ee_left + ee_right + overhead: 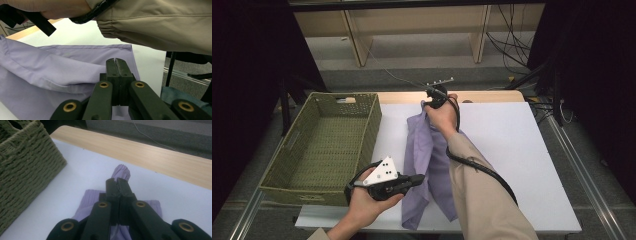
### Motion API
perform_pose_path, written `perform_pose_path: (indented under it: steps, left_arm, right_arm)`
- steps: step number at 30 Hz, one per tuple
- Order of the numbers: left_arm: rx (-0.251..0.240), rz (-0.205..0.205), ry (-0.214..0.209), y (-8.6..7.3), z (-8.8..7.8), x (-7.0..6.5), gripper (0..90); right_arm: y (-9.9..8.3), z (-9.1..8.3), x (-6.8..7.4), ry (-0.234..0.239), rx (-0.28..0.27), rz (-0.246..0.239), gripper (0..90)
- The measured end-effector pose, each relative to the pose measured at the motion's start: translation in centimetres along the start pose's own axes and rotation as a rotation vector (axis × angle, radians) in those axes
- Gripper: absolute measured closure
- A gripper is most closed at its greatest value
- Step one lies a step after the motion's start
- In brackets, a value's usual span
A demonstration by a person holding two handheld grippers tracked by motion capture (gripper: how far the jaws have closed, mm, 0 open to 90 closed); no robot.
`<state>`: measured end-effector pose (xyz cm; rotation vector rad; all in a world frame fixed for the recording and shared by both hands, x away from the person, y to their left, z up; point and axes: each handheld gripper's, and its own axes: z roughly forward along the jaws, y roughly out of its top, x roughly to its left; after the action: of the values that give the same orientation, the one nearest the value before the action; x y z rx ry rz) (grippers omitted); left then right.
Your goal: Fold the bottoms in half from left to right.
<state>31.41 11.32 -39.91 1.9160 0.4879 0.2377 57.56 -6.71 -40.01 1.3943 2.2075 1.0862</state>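
A lavender cloth (427, 150) lies in a long folded strip down the middle of the white table (517, 150). My right gripper (426, 105) is at the strip's far end, jaws shut on a bunched tip of the cloth (121, 171) that pokes out past the right gripper (116, 181). My left gripper (421, 179) is at the near left edge of the strip. In the left gripper view its jaws are pressed together at the left gripper (116, 61), with a fold of the cloth (50, 67) drawn in beside them.
A green woven basket (374, 125) stands at the table's left, its wall (22, 157) close to the right gripper. A wooden strip (492, 96) borders the far edge. The beige sleeve (162, 22) of the right arm crosses above the left gripper. Bare white table lies to the right.
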Motion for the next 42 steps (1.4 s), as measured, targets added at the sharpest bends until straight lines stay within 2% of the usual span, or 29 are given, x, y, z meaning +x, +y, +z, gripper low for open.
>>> perform_pose_path:
  steps: [12, 17, 21, 28, 30, 34, 38, 42]
  left_arm:
    - [0.035, 0.004, -0.044, -0.4, 2.3, 0.1, 90.0]
    - [0.057, -0.008, -0.05, -0.9, 3.3, 0.5, 90.0]
    - [0.084, -0.023, -0.056, -1.4, 4.3, 0.9, 90.0]
    - [0.126, -0.032, -0.075, -2.1, 6.0, 0.7, 89.9]
    - [0.131, -0.027, -0.081, -2.1, 6.3, 0.4, 89.9]
    - [0.151, -0.014, -0.092, -2.4, 7.0, -0.2, 89.8]
    - [0.171, -0.004, -0.093, -2.7, 7.4, -0.6, 89.7]
    - [0.186, 0.011, -0.093, -2.9, 7.9, -1.0, 89.6]
  right_arm:
    - [-1.0, 0.5, -1.7, -0.047, 0.026, -0.009, 89.0]
    - [-1.1, 0.4, -2.2, -0.074, 0.042, -0.025, 87.8]
    - [-1.6, 0.5, -2.8, -0.084, 0.075, -0.014, 82.1]
    - [-2.9, -0.7, -3.4, -0.108, 0.106, -0.042, 69.4]
    - [-3.4, -1.4, -3.7, -0.097, 0.137, -0.04, 63.8]
    - [-4.9, -3.0, -4.1, -0.076, 0.151, -0.038, 58.0]
    - [-7.5, -5.0, -4.3, -0.026, 0.177, -0.039, 54.6]
    - [-10.3, -7.2, -3.8, 0.03, 0.188, -0.015, 52.2]
